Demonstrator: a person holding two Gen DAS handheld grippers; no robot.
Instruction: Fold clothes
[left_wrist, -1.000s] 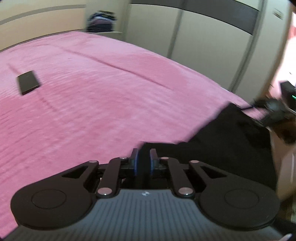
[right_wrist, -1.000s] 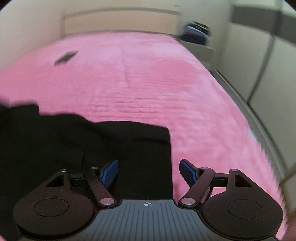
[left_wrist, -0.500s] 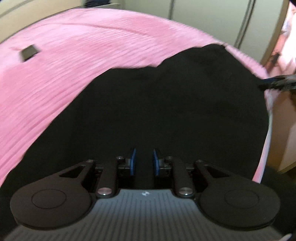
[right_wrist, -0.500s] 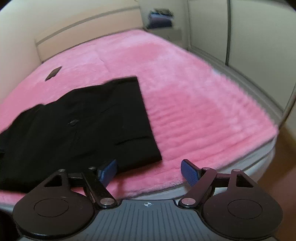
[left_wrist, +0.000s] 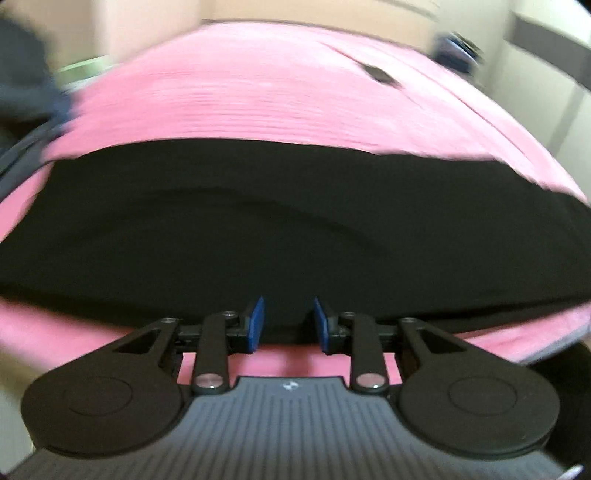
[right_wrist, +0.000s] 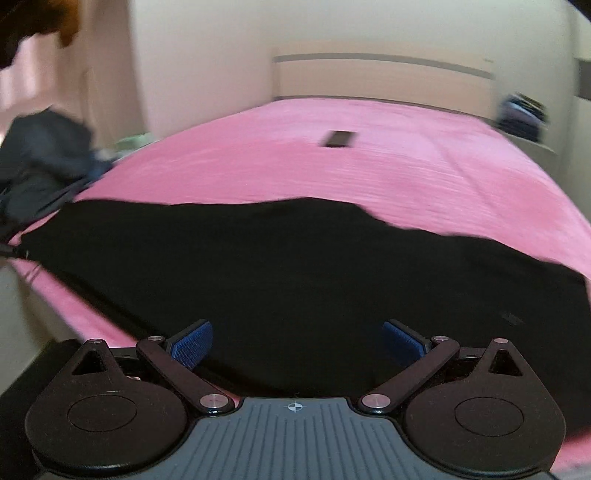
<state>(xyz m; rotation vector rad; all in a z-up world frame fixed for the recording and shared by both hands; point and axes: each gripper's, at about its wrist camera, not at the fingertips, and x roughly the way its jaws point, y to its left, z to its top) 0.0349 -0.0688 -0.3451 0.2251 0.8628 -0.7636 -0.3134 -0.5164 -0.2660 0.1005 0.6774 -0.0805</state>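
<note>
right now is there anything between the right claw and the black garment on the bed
Nothing visible does. The right claw is open directly over the black garment, with only cloth between its pads. The small dark flat object lies farther up the pink bedspread, well clear of the garment.

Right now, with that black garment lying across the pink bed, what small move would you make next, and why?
Probably bring the right hand-held gripper forward and close it on the near edge of the black fabric garment. Its jaws stand wide open over the cloth, gripping nothing. The left hand-held gripper also looks open at that edge. The garment lies spread on the pink plush bedspread, unfolded.
</note>
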